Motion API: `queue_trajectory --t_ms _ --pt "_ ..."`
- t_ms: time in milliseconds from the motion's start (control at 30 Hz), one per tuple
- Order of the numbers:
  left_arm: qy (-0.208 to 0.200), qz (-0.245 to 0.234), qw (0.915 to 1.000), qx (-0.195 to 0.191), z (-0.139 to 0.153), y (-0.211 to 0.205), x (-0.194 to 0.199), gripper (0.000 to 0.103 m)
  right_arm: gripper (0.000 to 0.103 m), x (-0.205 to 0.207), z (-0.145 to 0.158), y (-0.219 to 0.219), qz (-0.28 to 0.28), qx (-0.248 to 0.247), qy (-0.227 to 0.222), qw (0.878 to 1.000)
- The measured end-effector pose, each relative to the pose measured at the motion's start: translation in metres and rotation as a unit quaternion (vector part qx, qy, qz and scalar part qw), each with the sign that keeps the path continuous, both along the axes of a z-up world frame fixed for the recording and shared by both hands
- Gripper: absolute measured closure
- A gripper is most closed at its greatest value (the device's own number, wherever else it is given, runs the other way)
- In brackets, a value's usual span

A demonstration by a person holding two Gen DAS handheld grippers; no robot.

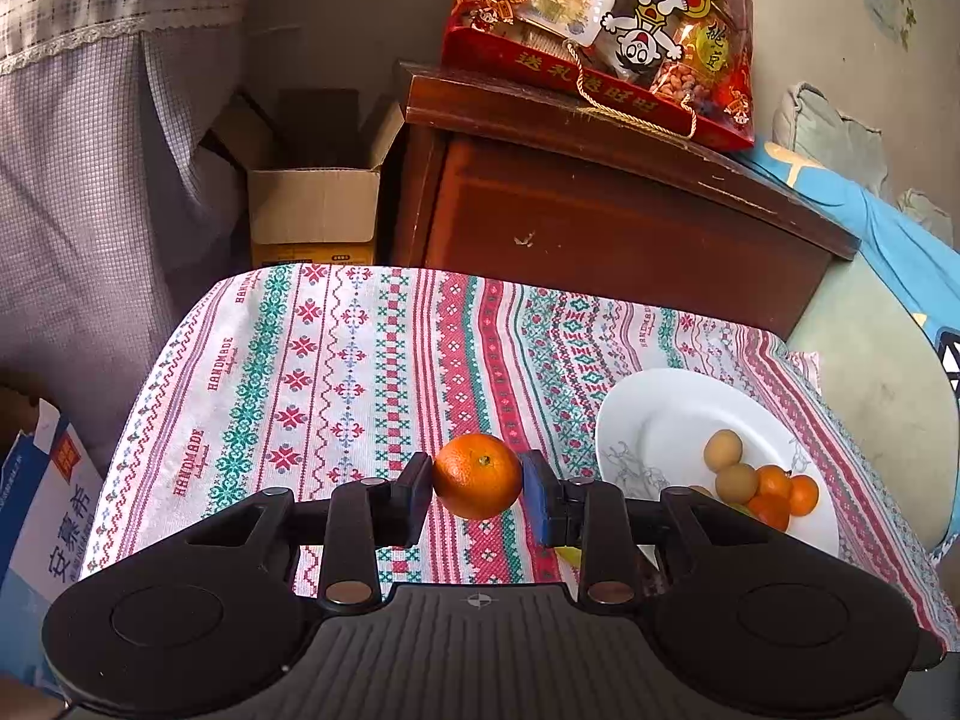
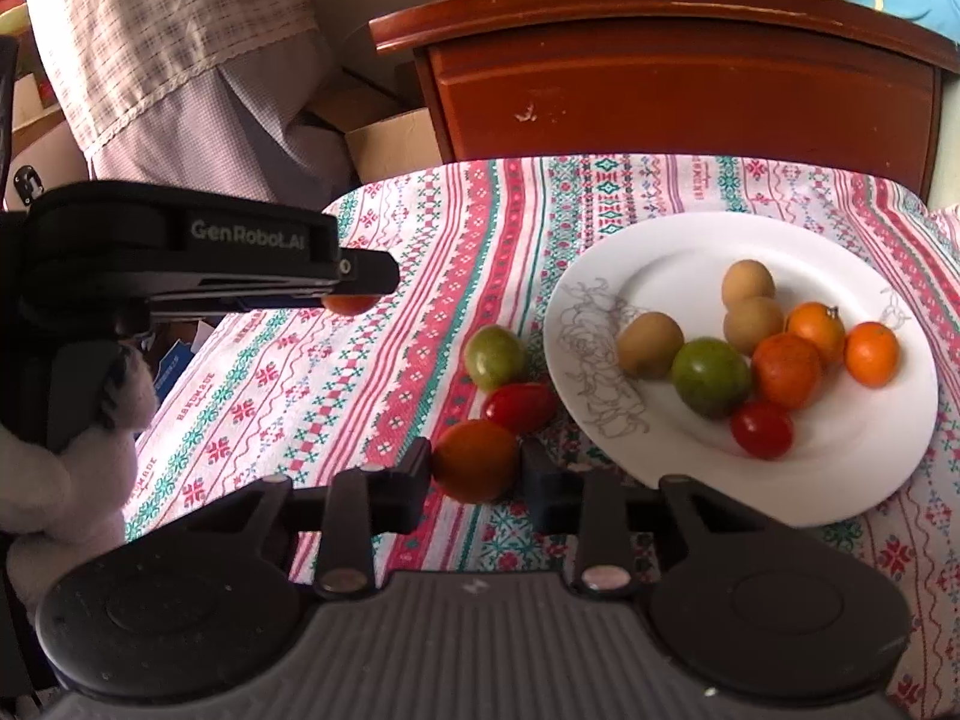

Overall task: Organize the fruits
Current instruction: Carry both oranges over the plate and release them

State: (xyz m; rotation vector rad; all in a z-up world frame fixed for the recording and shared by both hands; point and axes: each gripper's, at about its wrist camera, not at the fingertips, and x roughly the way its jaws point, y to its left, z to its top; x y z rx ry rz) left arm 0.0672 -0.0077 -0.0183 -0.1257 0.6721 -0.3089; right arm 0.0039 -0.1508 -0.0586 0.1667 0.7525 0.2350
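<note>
While the left tongs point(image 1: 477, 483) are closed on a small orange mandarin point(image 1: 477, 476), held clear above the patterned cloth point(image 1: 336, 372) of the bench, the right tongs point(image 2: 476, 468) sit low with their two fingers on either side of an orange-brown fruit point(image 2: 476, 461); the fingers appear to touch it, so they seem to have hold of it, though whether it is lifted off the cloth cannot be told.

From the right wrist view, a red cherry tomato point(image 2: 519, 407) lies just beyond that fruit at about 1 o'clock, nearly touching it, and a green fruit point(image 2: 495, 357) lies just beyond the tomato at 12 o'clock. Both rest on the cloth, just beside the rim of a white plate point(image 2: 840, 450), which lies at 2 o'clock from the right tongs.

On the plate are three tan-brown round fruits, a green one, a red tomato and three orange ones, bunched together and touching. The left tongs show at 10 o'clock in this view, with the mandarin peeping from under them.

From the left wrist view, the plate point(image 1: 660, 414) lies at 3 o'clock from the mandarin. Beyond the bench stands a dark wooden cabinet point(image 1: 600, 222) at 12 o'clock, with a red snack bag point(image 1: 600, 30) on top, and an open cardboard box point(image 1: 312, 204) at 11 o'clock.
</note>
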Motion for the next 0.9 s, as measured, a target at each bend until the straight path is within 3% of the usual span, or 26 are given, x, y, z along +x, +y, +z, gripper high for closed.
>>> queue_trajectory --t_ms 233,400,600,900 --pt "-0.014 -0.008 0.9997 -0.016 0.017 -0.006 0.005 0.073 0.072 -0.006 0.036 -0.016 -0.02 -0.003 -0.036 0.999" --pt "-0.018 -0.039 0.9986 -0.031 0.024 -0.027 0.017 0.073 0.071 0.007 0.066 -0.056 -0.065 -0.013 -0.073 0.995" --pt "-0.011 -0.097 0.9952 -0.006 0.011 -0.066 0.027 0.073 0.071 0.028 0.053 -0.111 -0.142 0.012 -0.056 0.988" --pt "0.006 -0.134 0.9908 0.015 -0.013 -0.095 0.032 0.073 0.071 0.046 0.026 -0.126 -0.141 0.009 -0.02 0.99"
